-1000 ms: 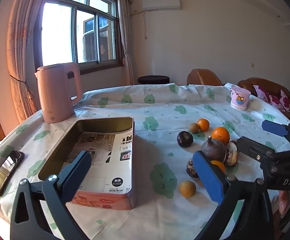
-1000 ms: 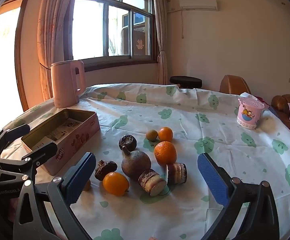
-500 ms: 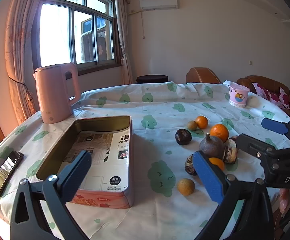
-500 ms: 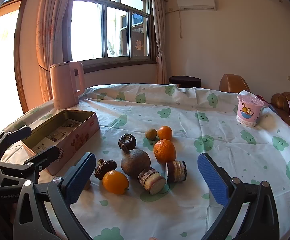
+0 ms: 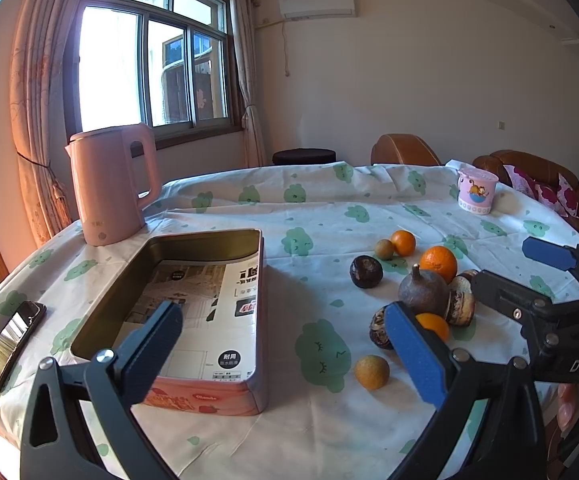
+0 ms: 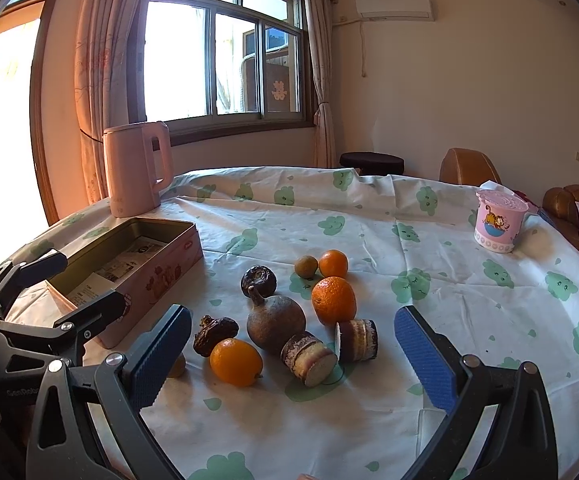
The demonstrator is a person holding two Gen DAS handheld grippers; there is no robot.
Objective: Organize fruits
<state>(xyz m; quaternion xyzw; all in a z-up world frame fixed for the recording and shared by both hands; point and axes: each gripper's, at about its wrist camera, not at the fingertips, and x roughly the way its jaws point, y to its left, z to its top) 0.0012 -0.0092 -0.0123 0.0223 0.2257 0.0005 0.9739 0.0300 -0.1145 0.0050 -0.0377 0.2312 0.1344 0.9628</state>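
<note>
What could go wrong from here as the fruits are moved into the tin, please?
The fruits are crowded: closing the right gripper on the orange may nudge the brown pear-shaped fruit or the cut roll beside it. Round fruits could roll on the creased tablecloth. The left gripper hangs over the tin, so the two grippers may collide.

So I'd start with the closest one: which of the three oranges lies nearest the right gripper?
The orange at the front of the pile, beside the shrivelled dark fruit. The other two oranges sit farther back, behind the big brown fruit.
</note>
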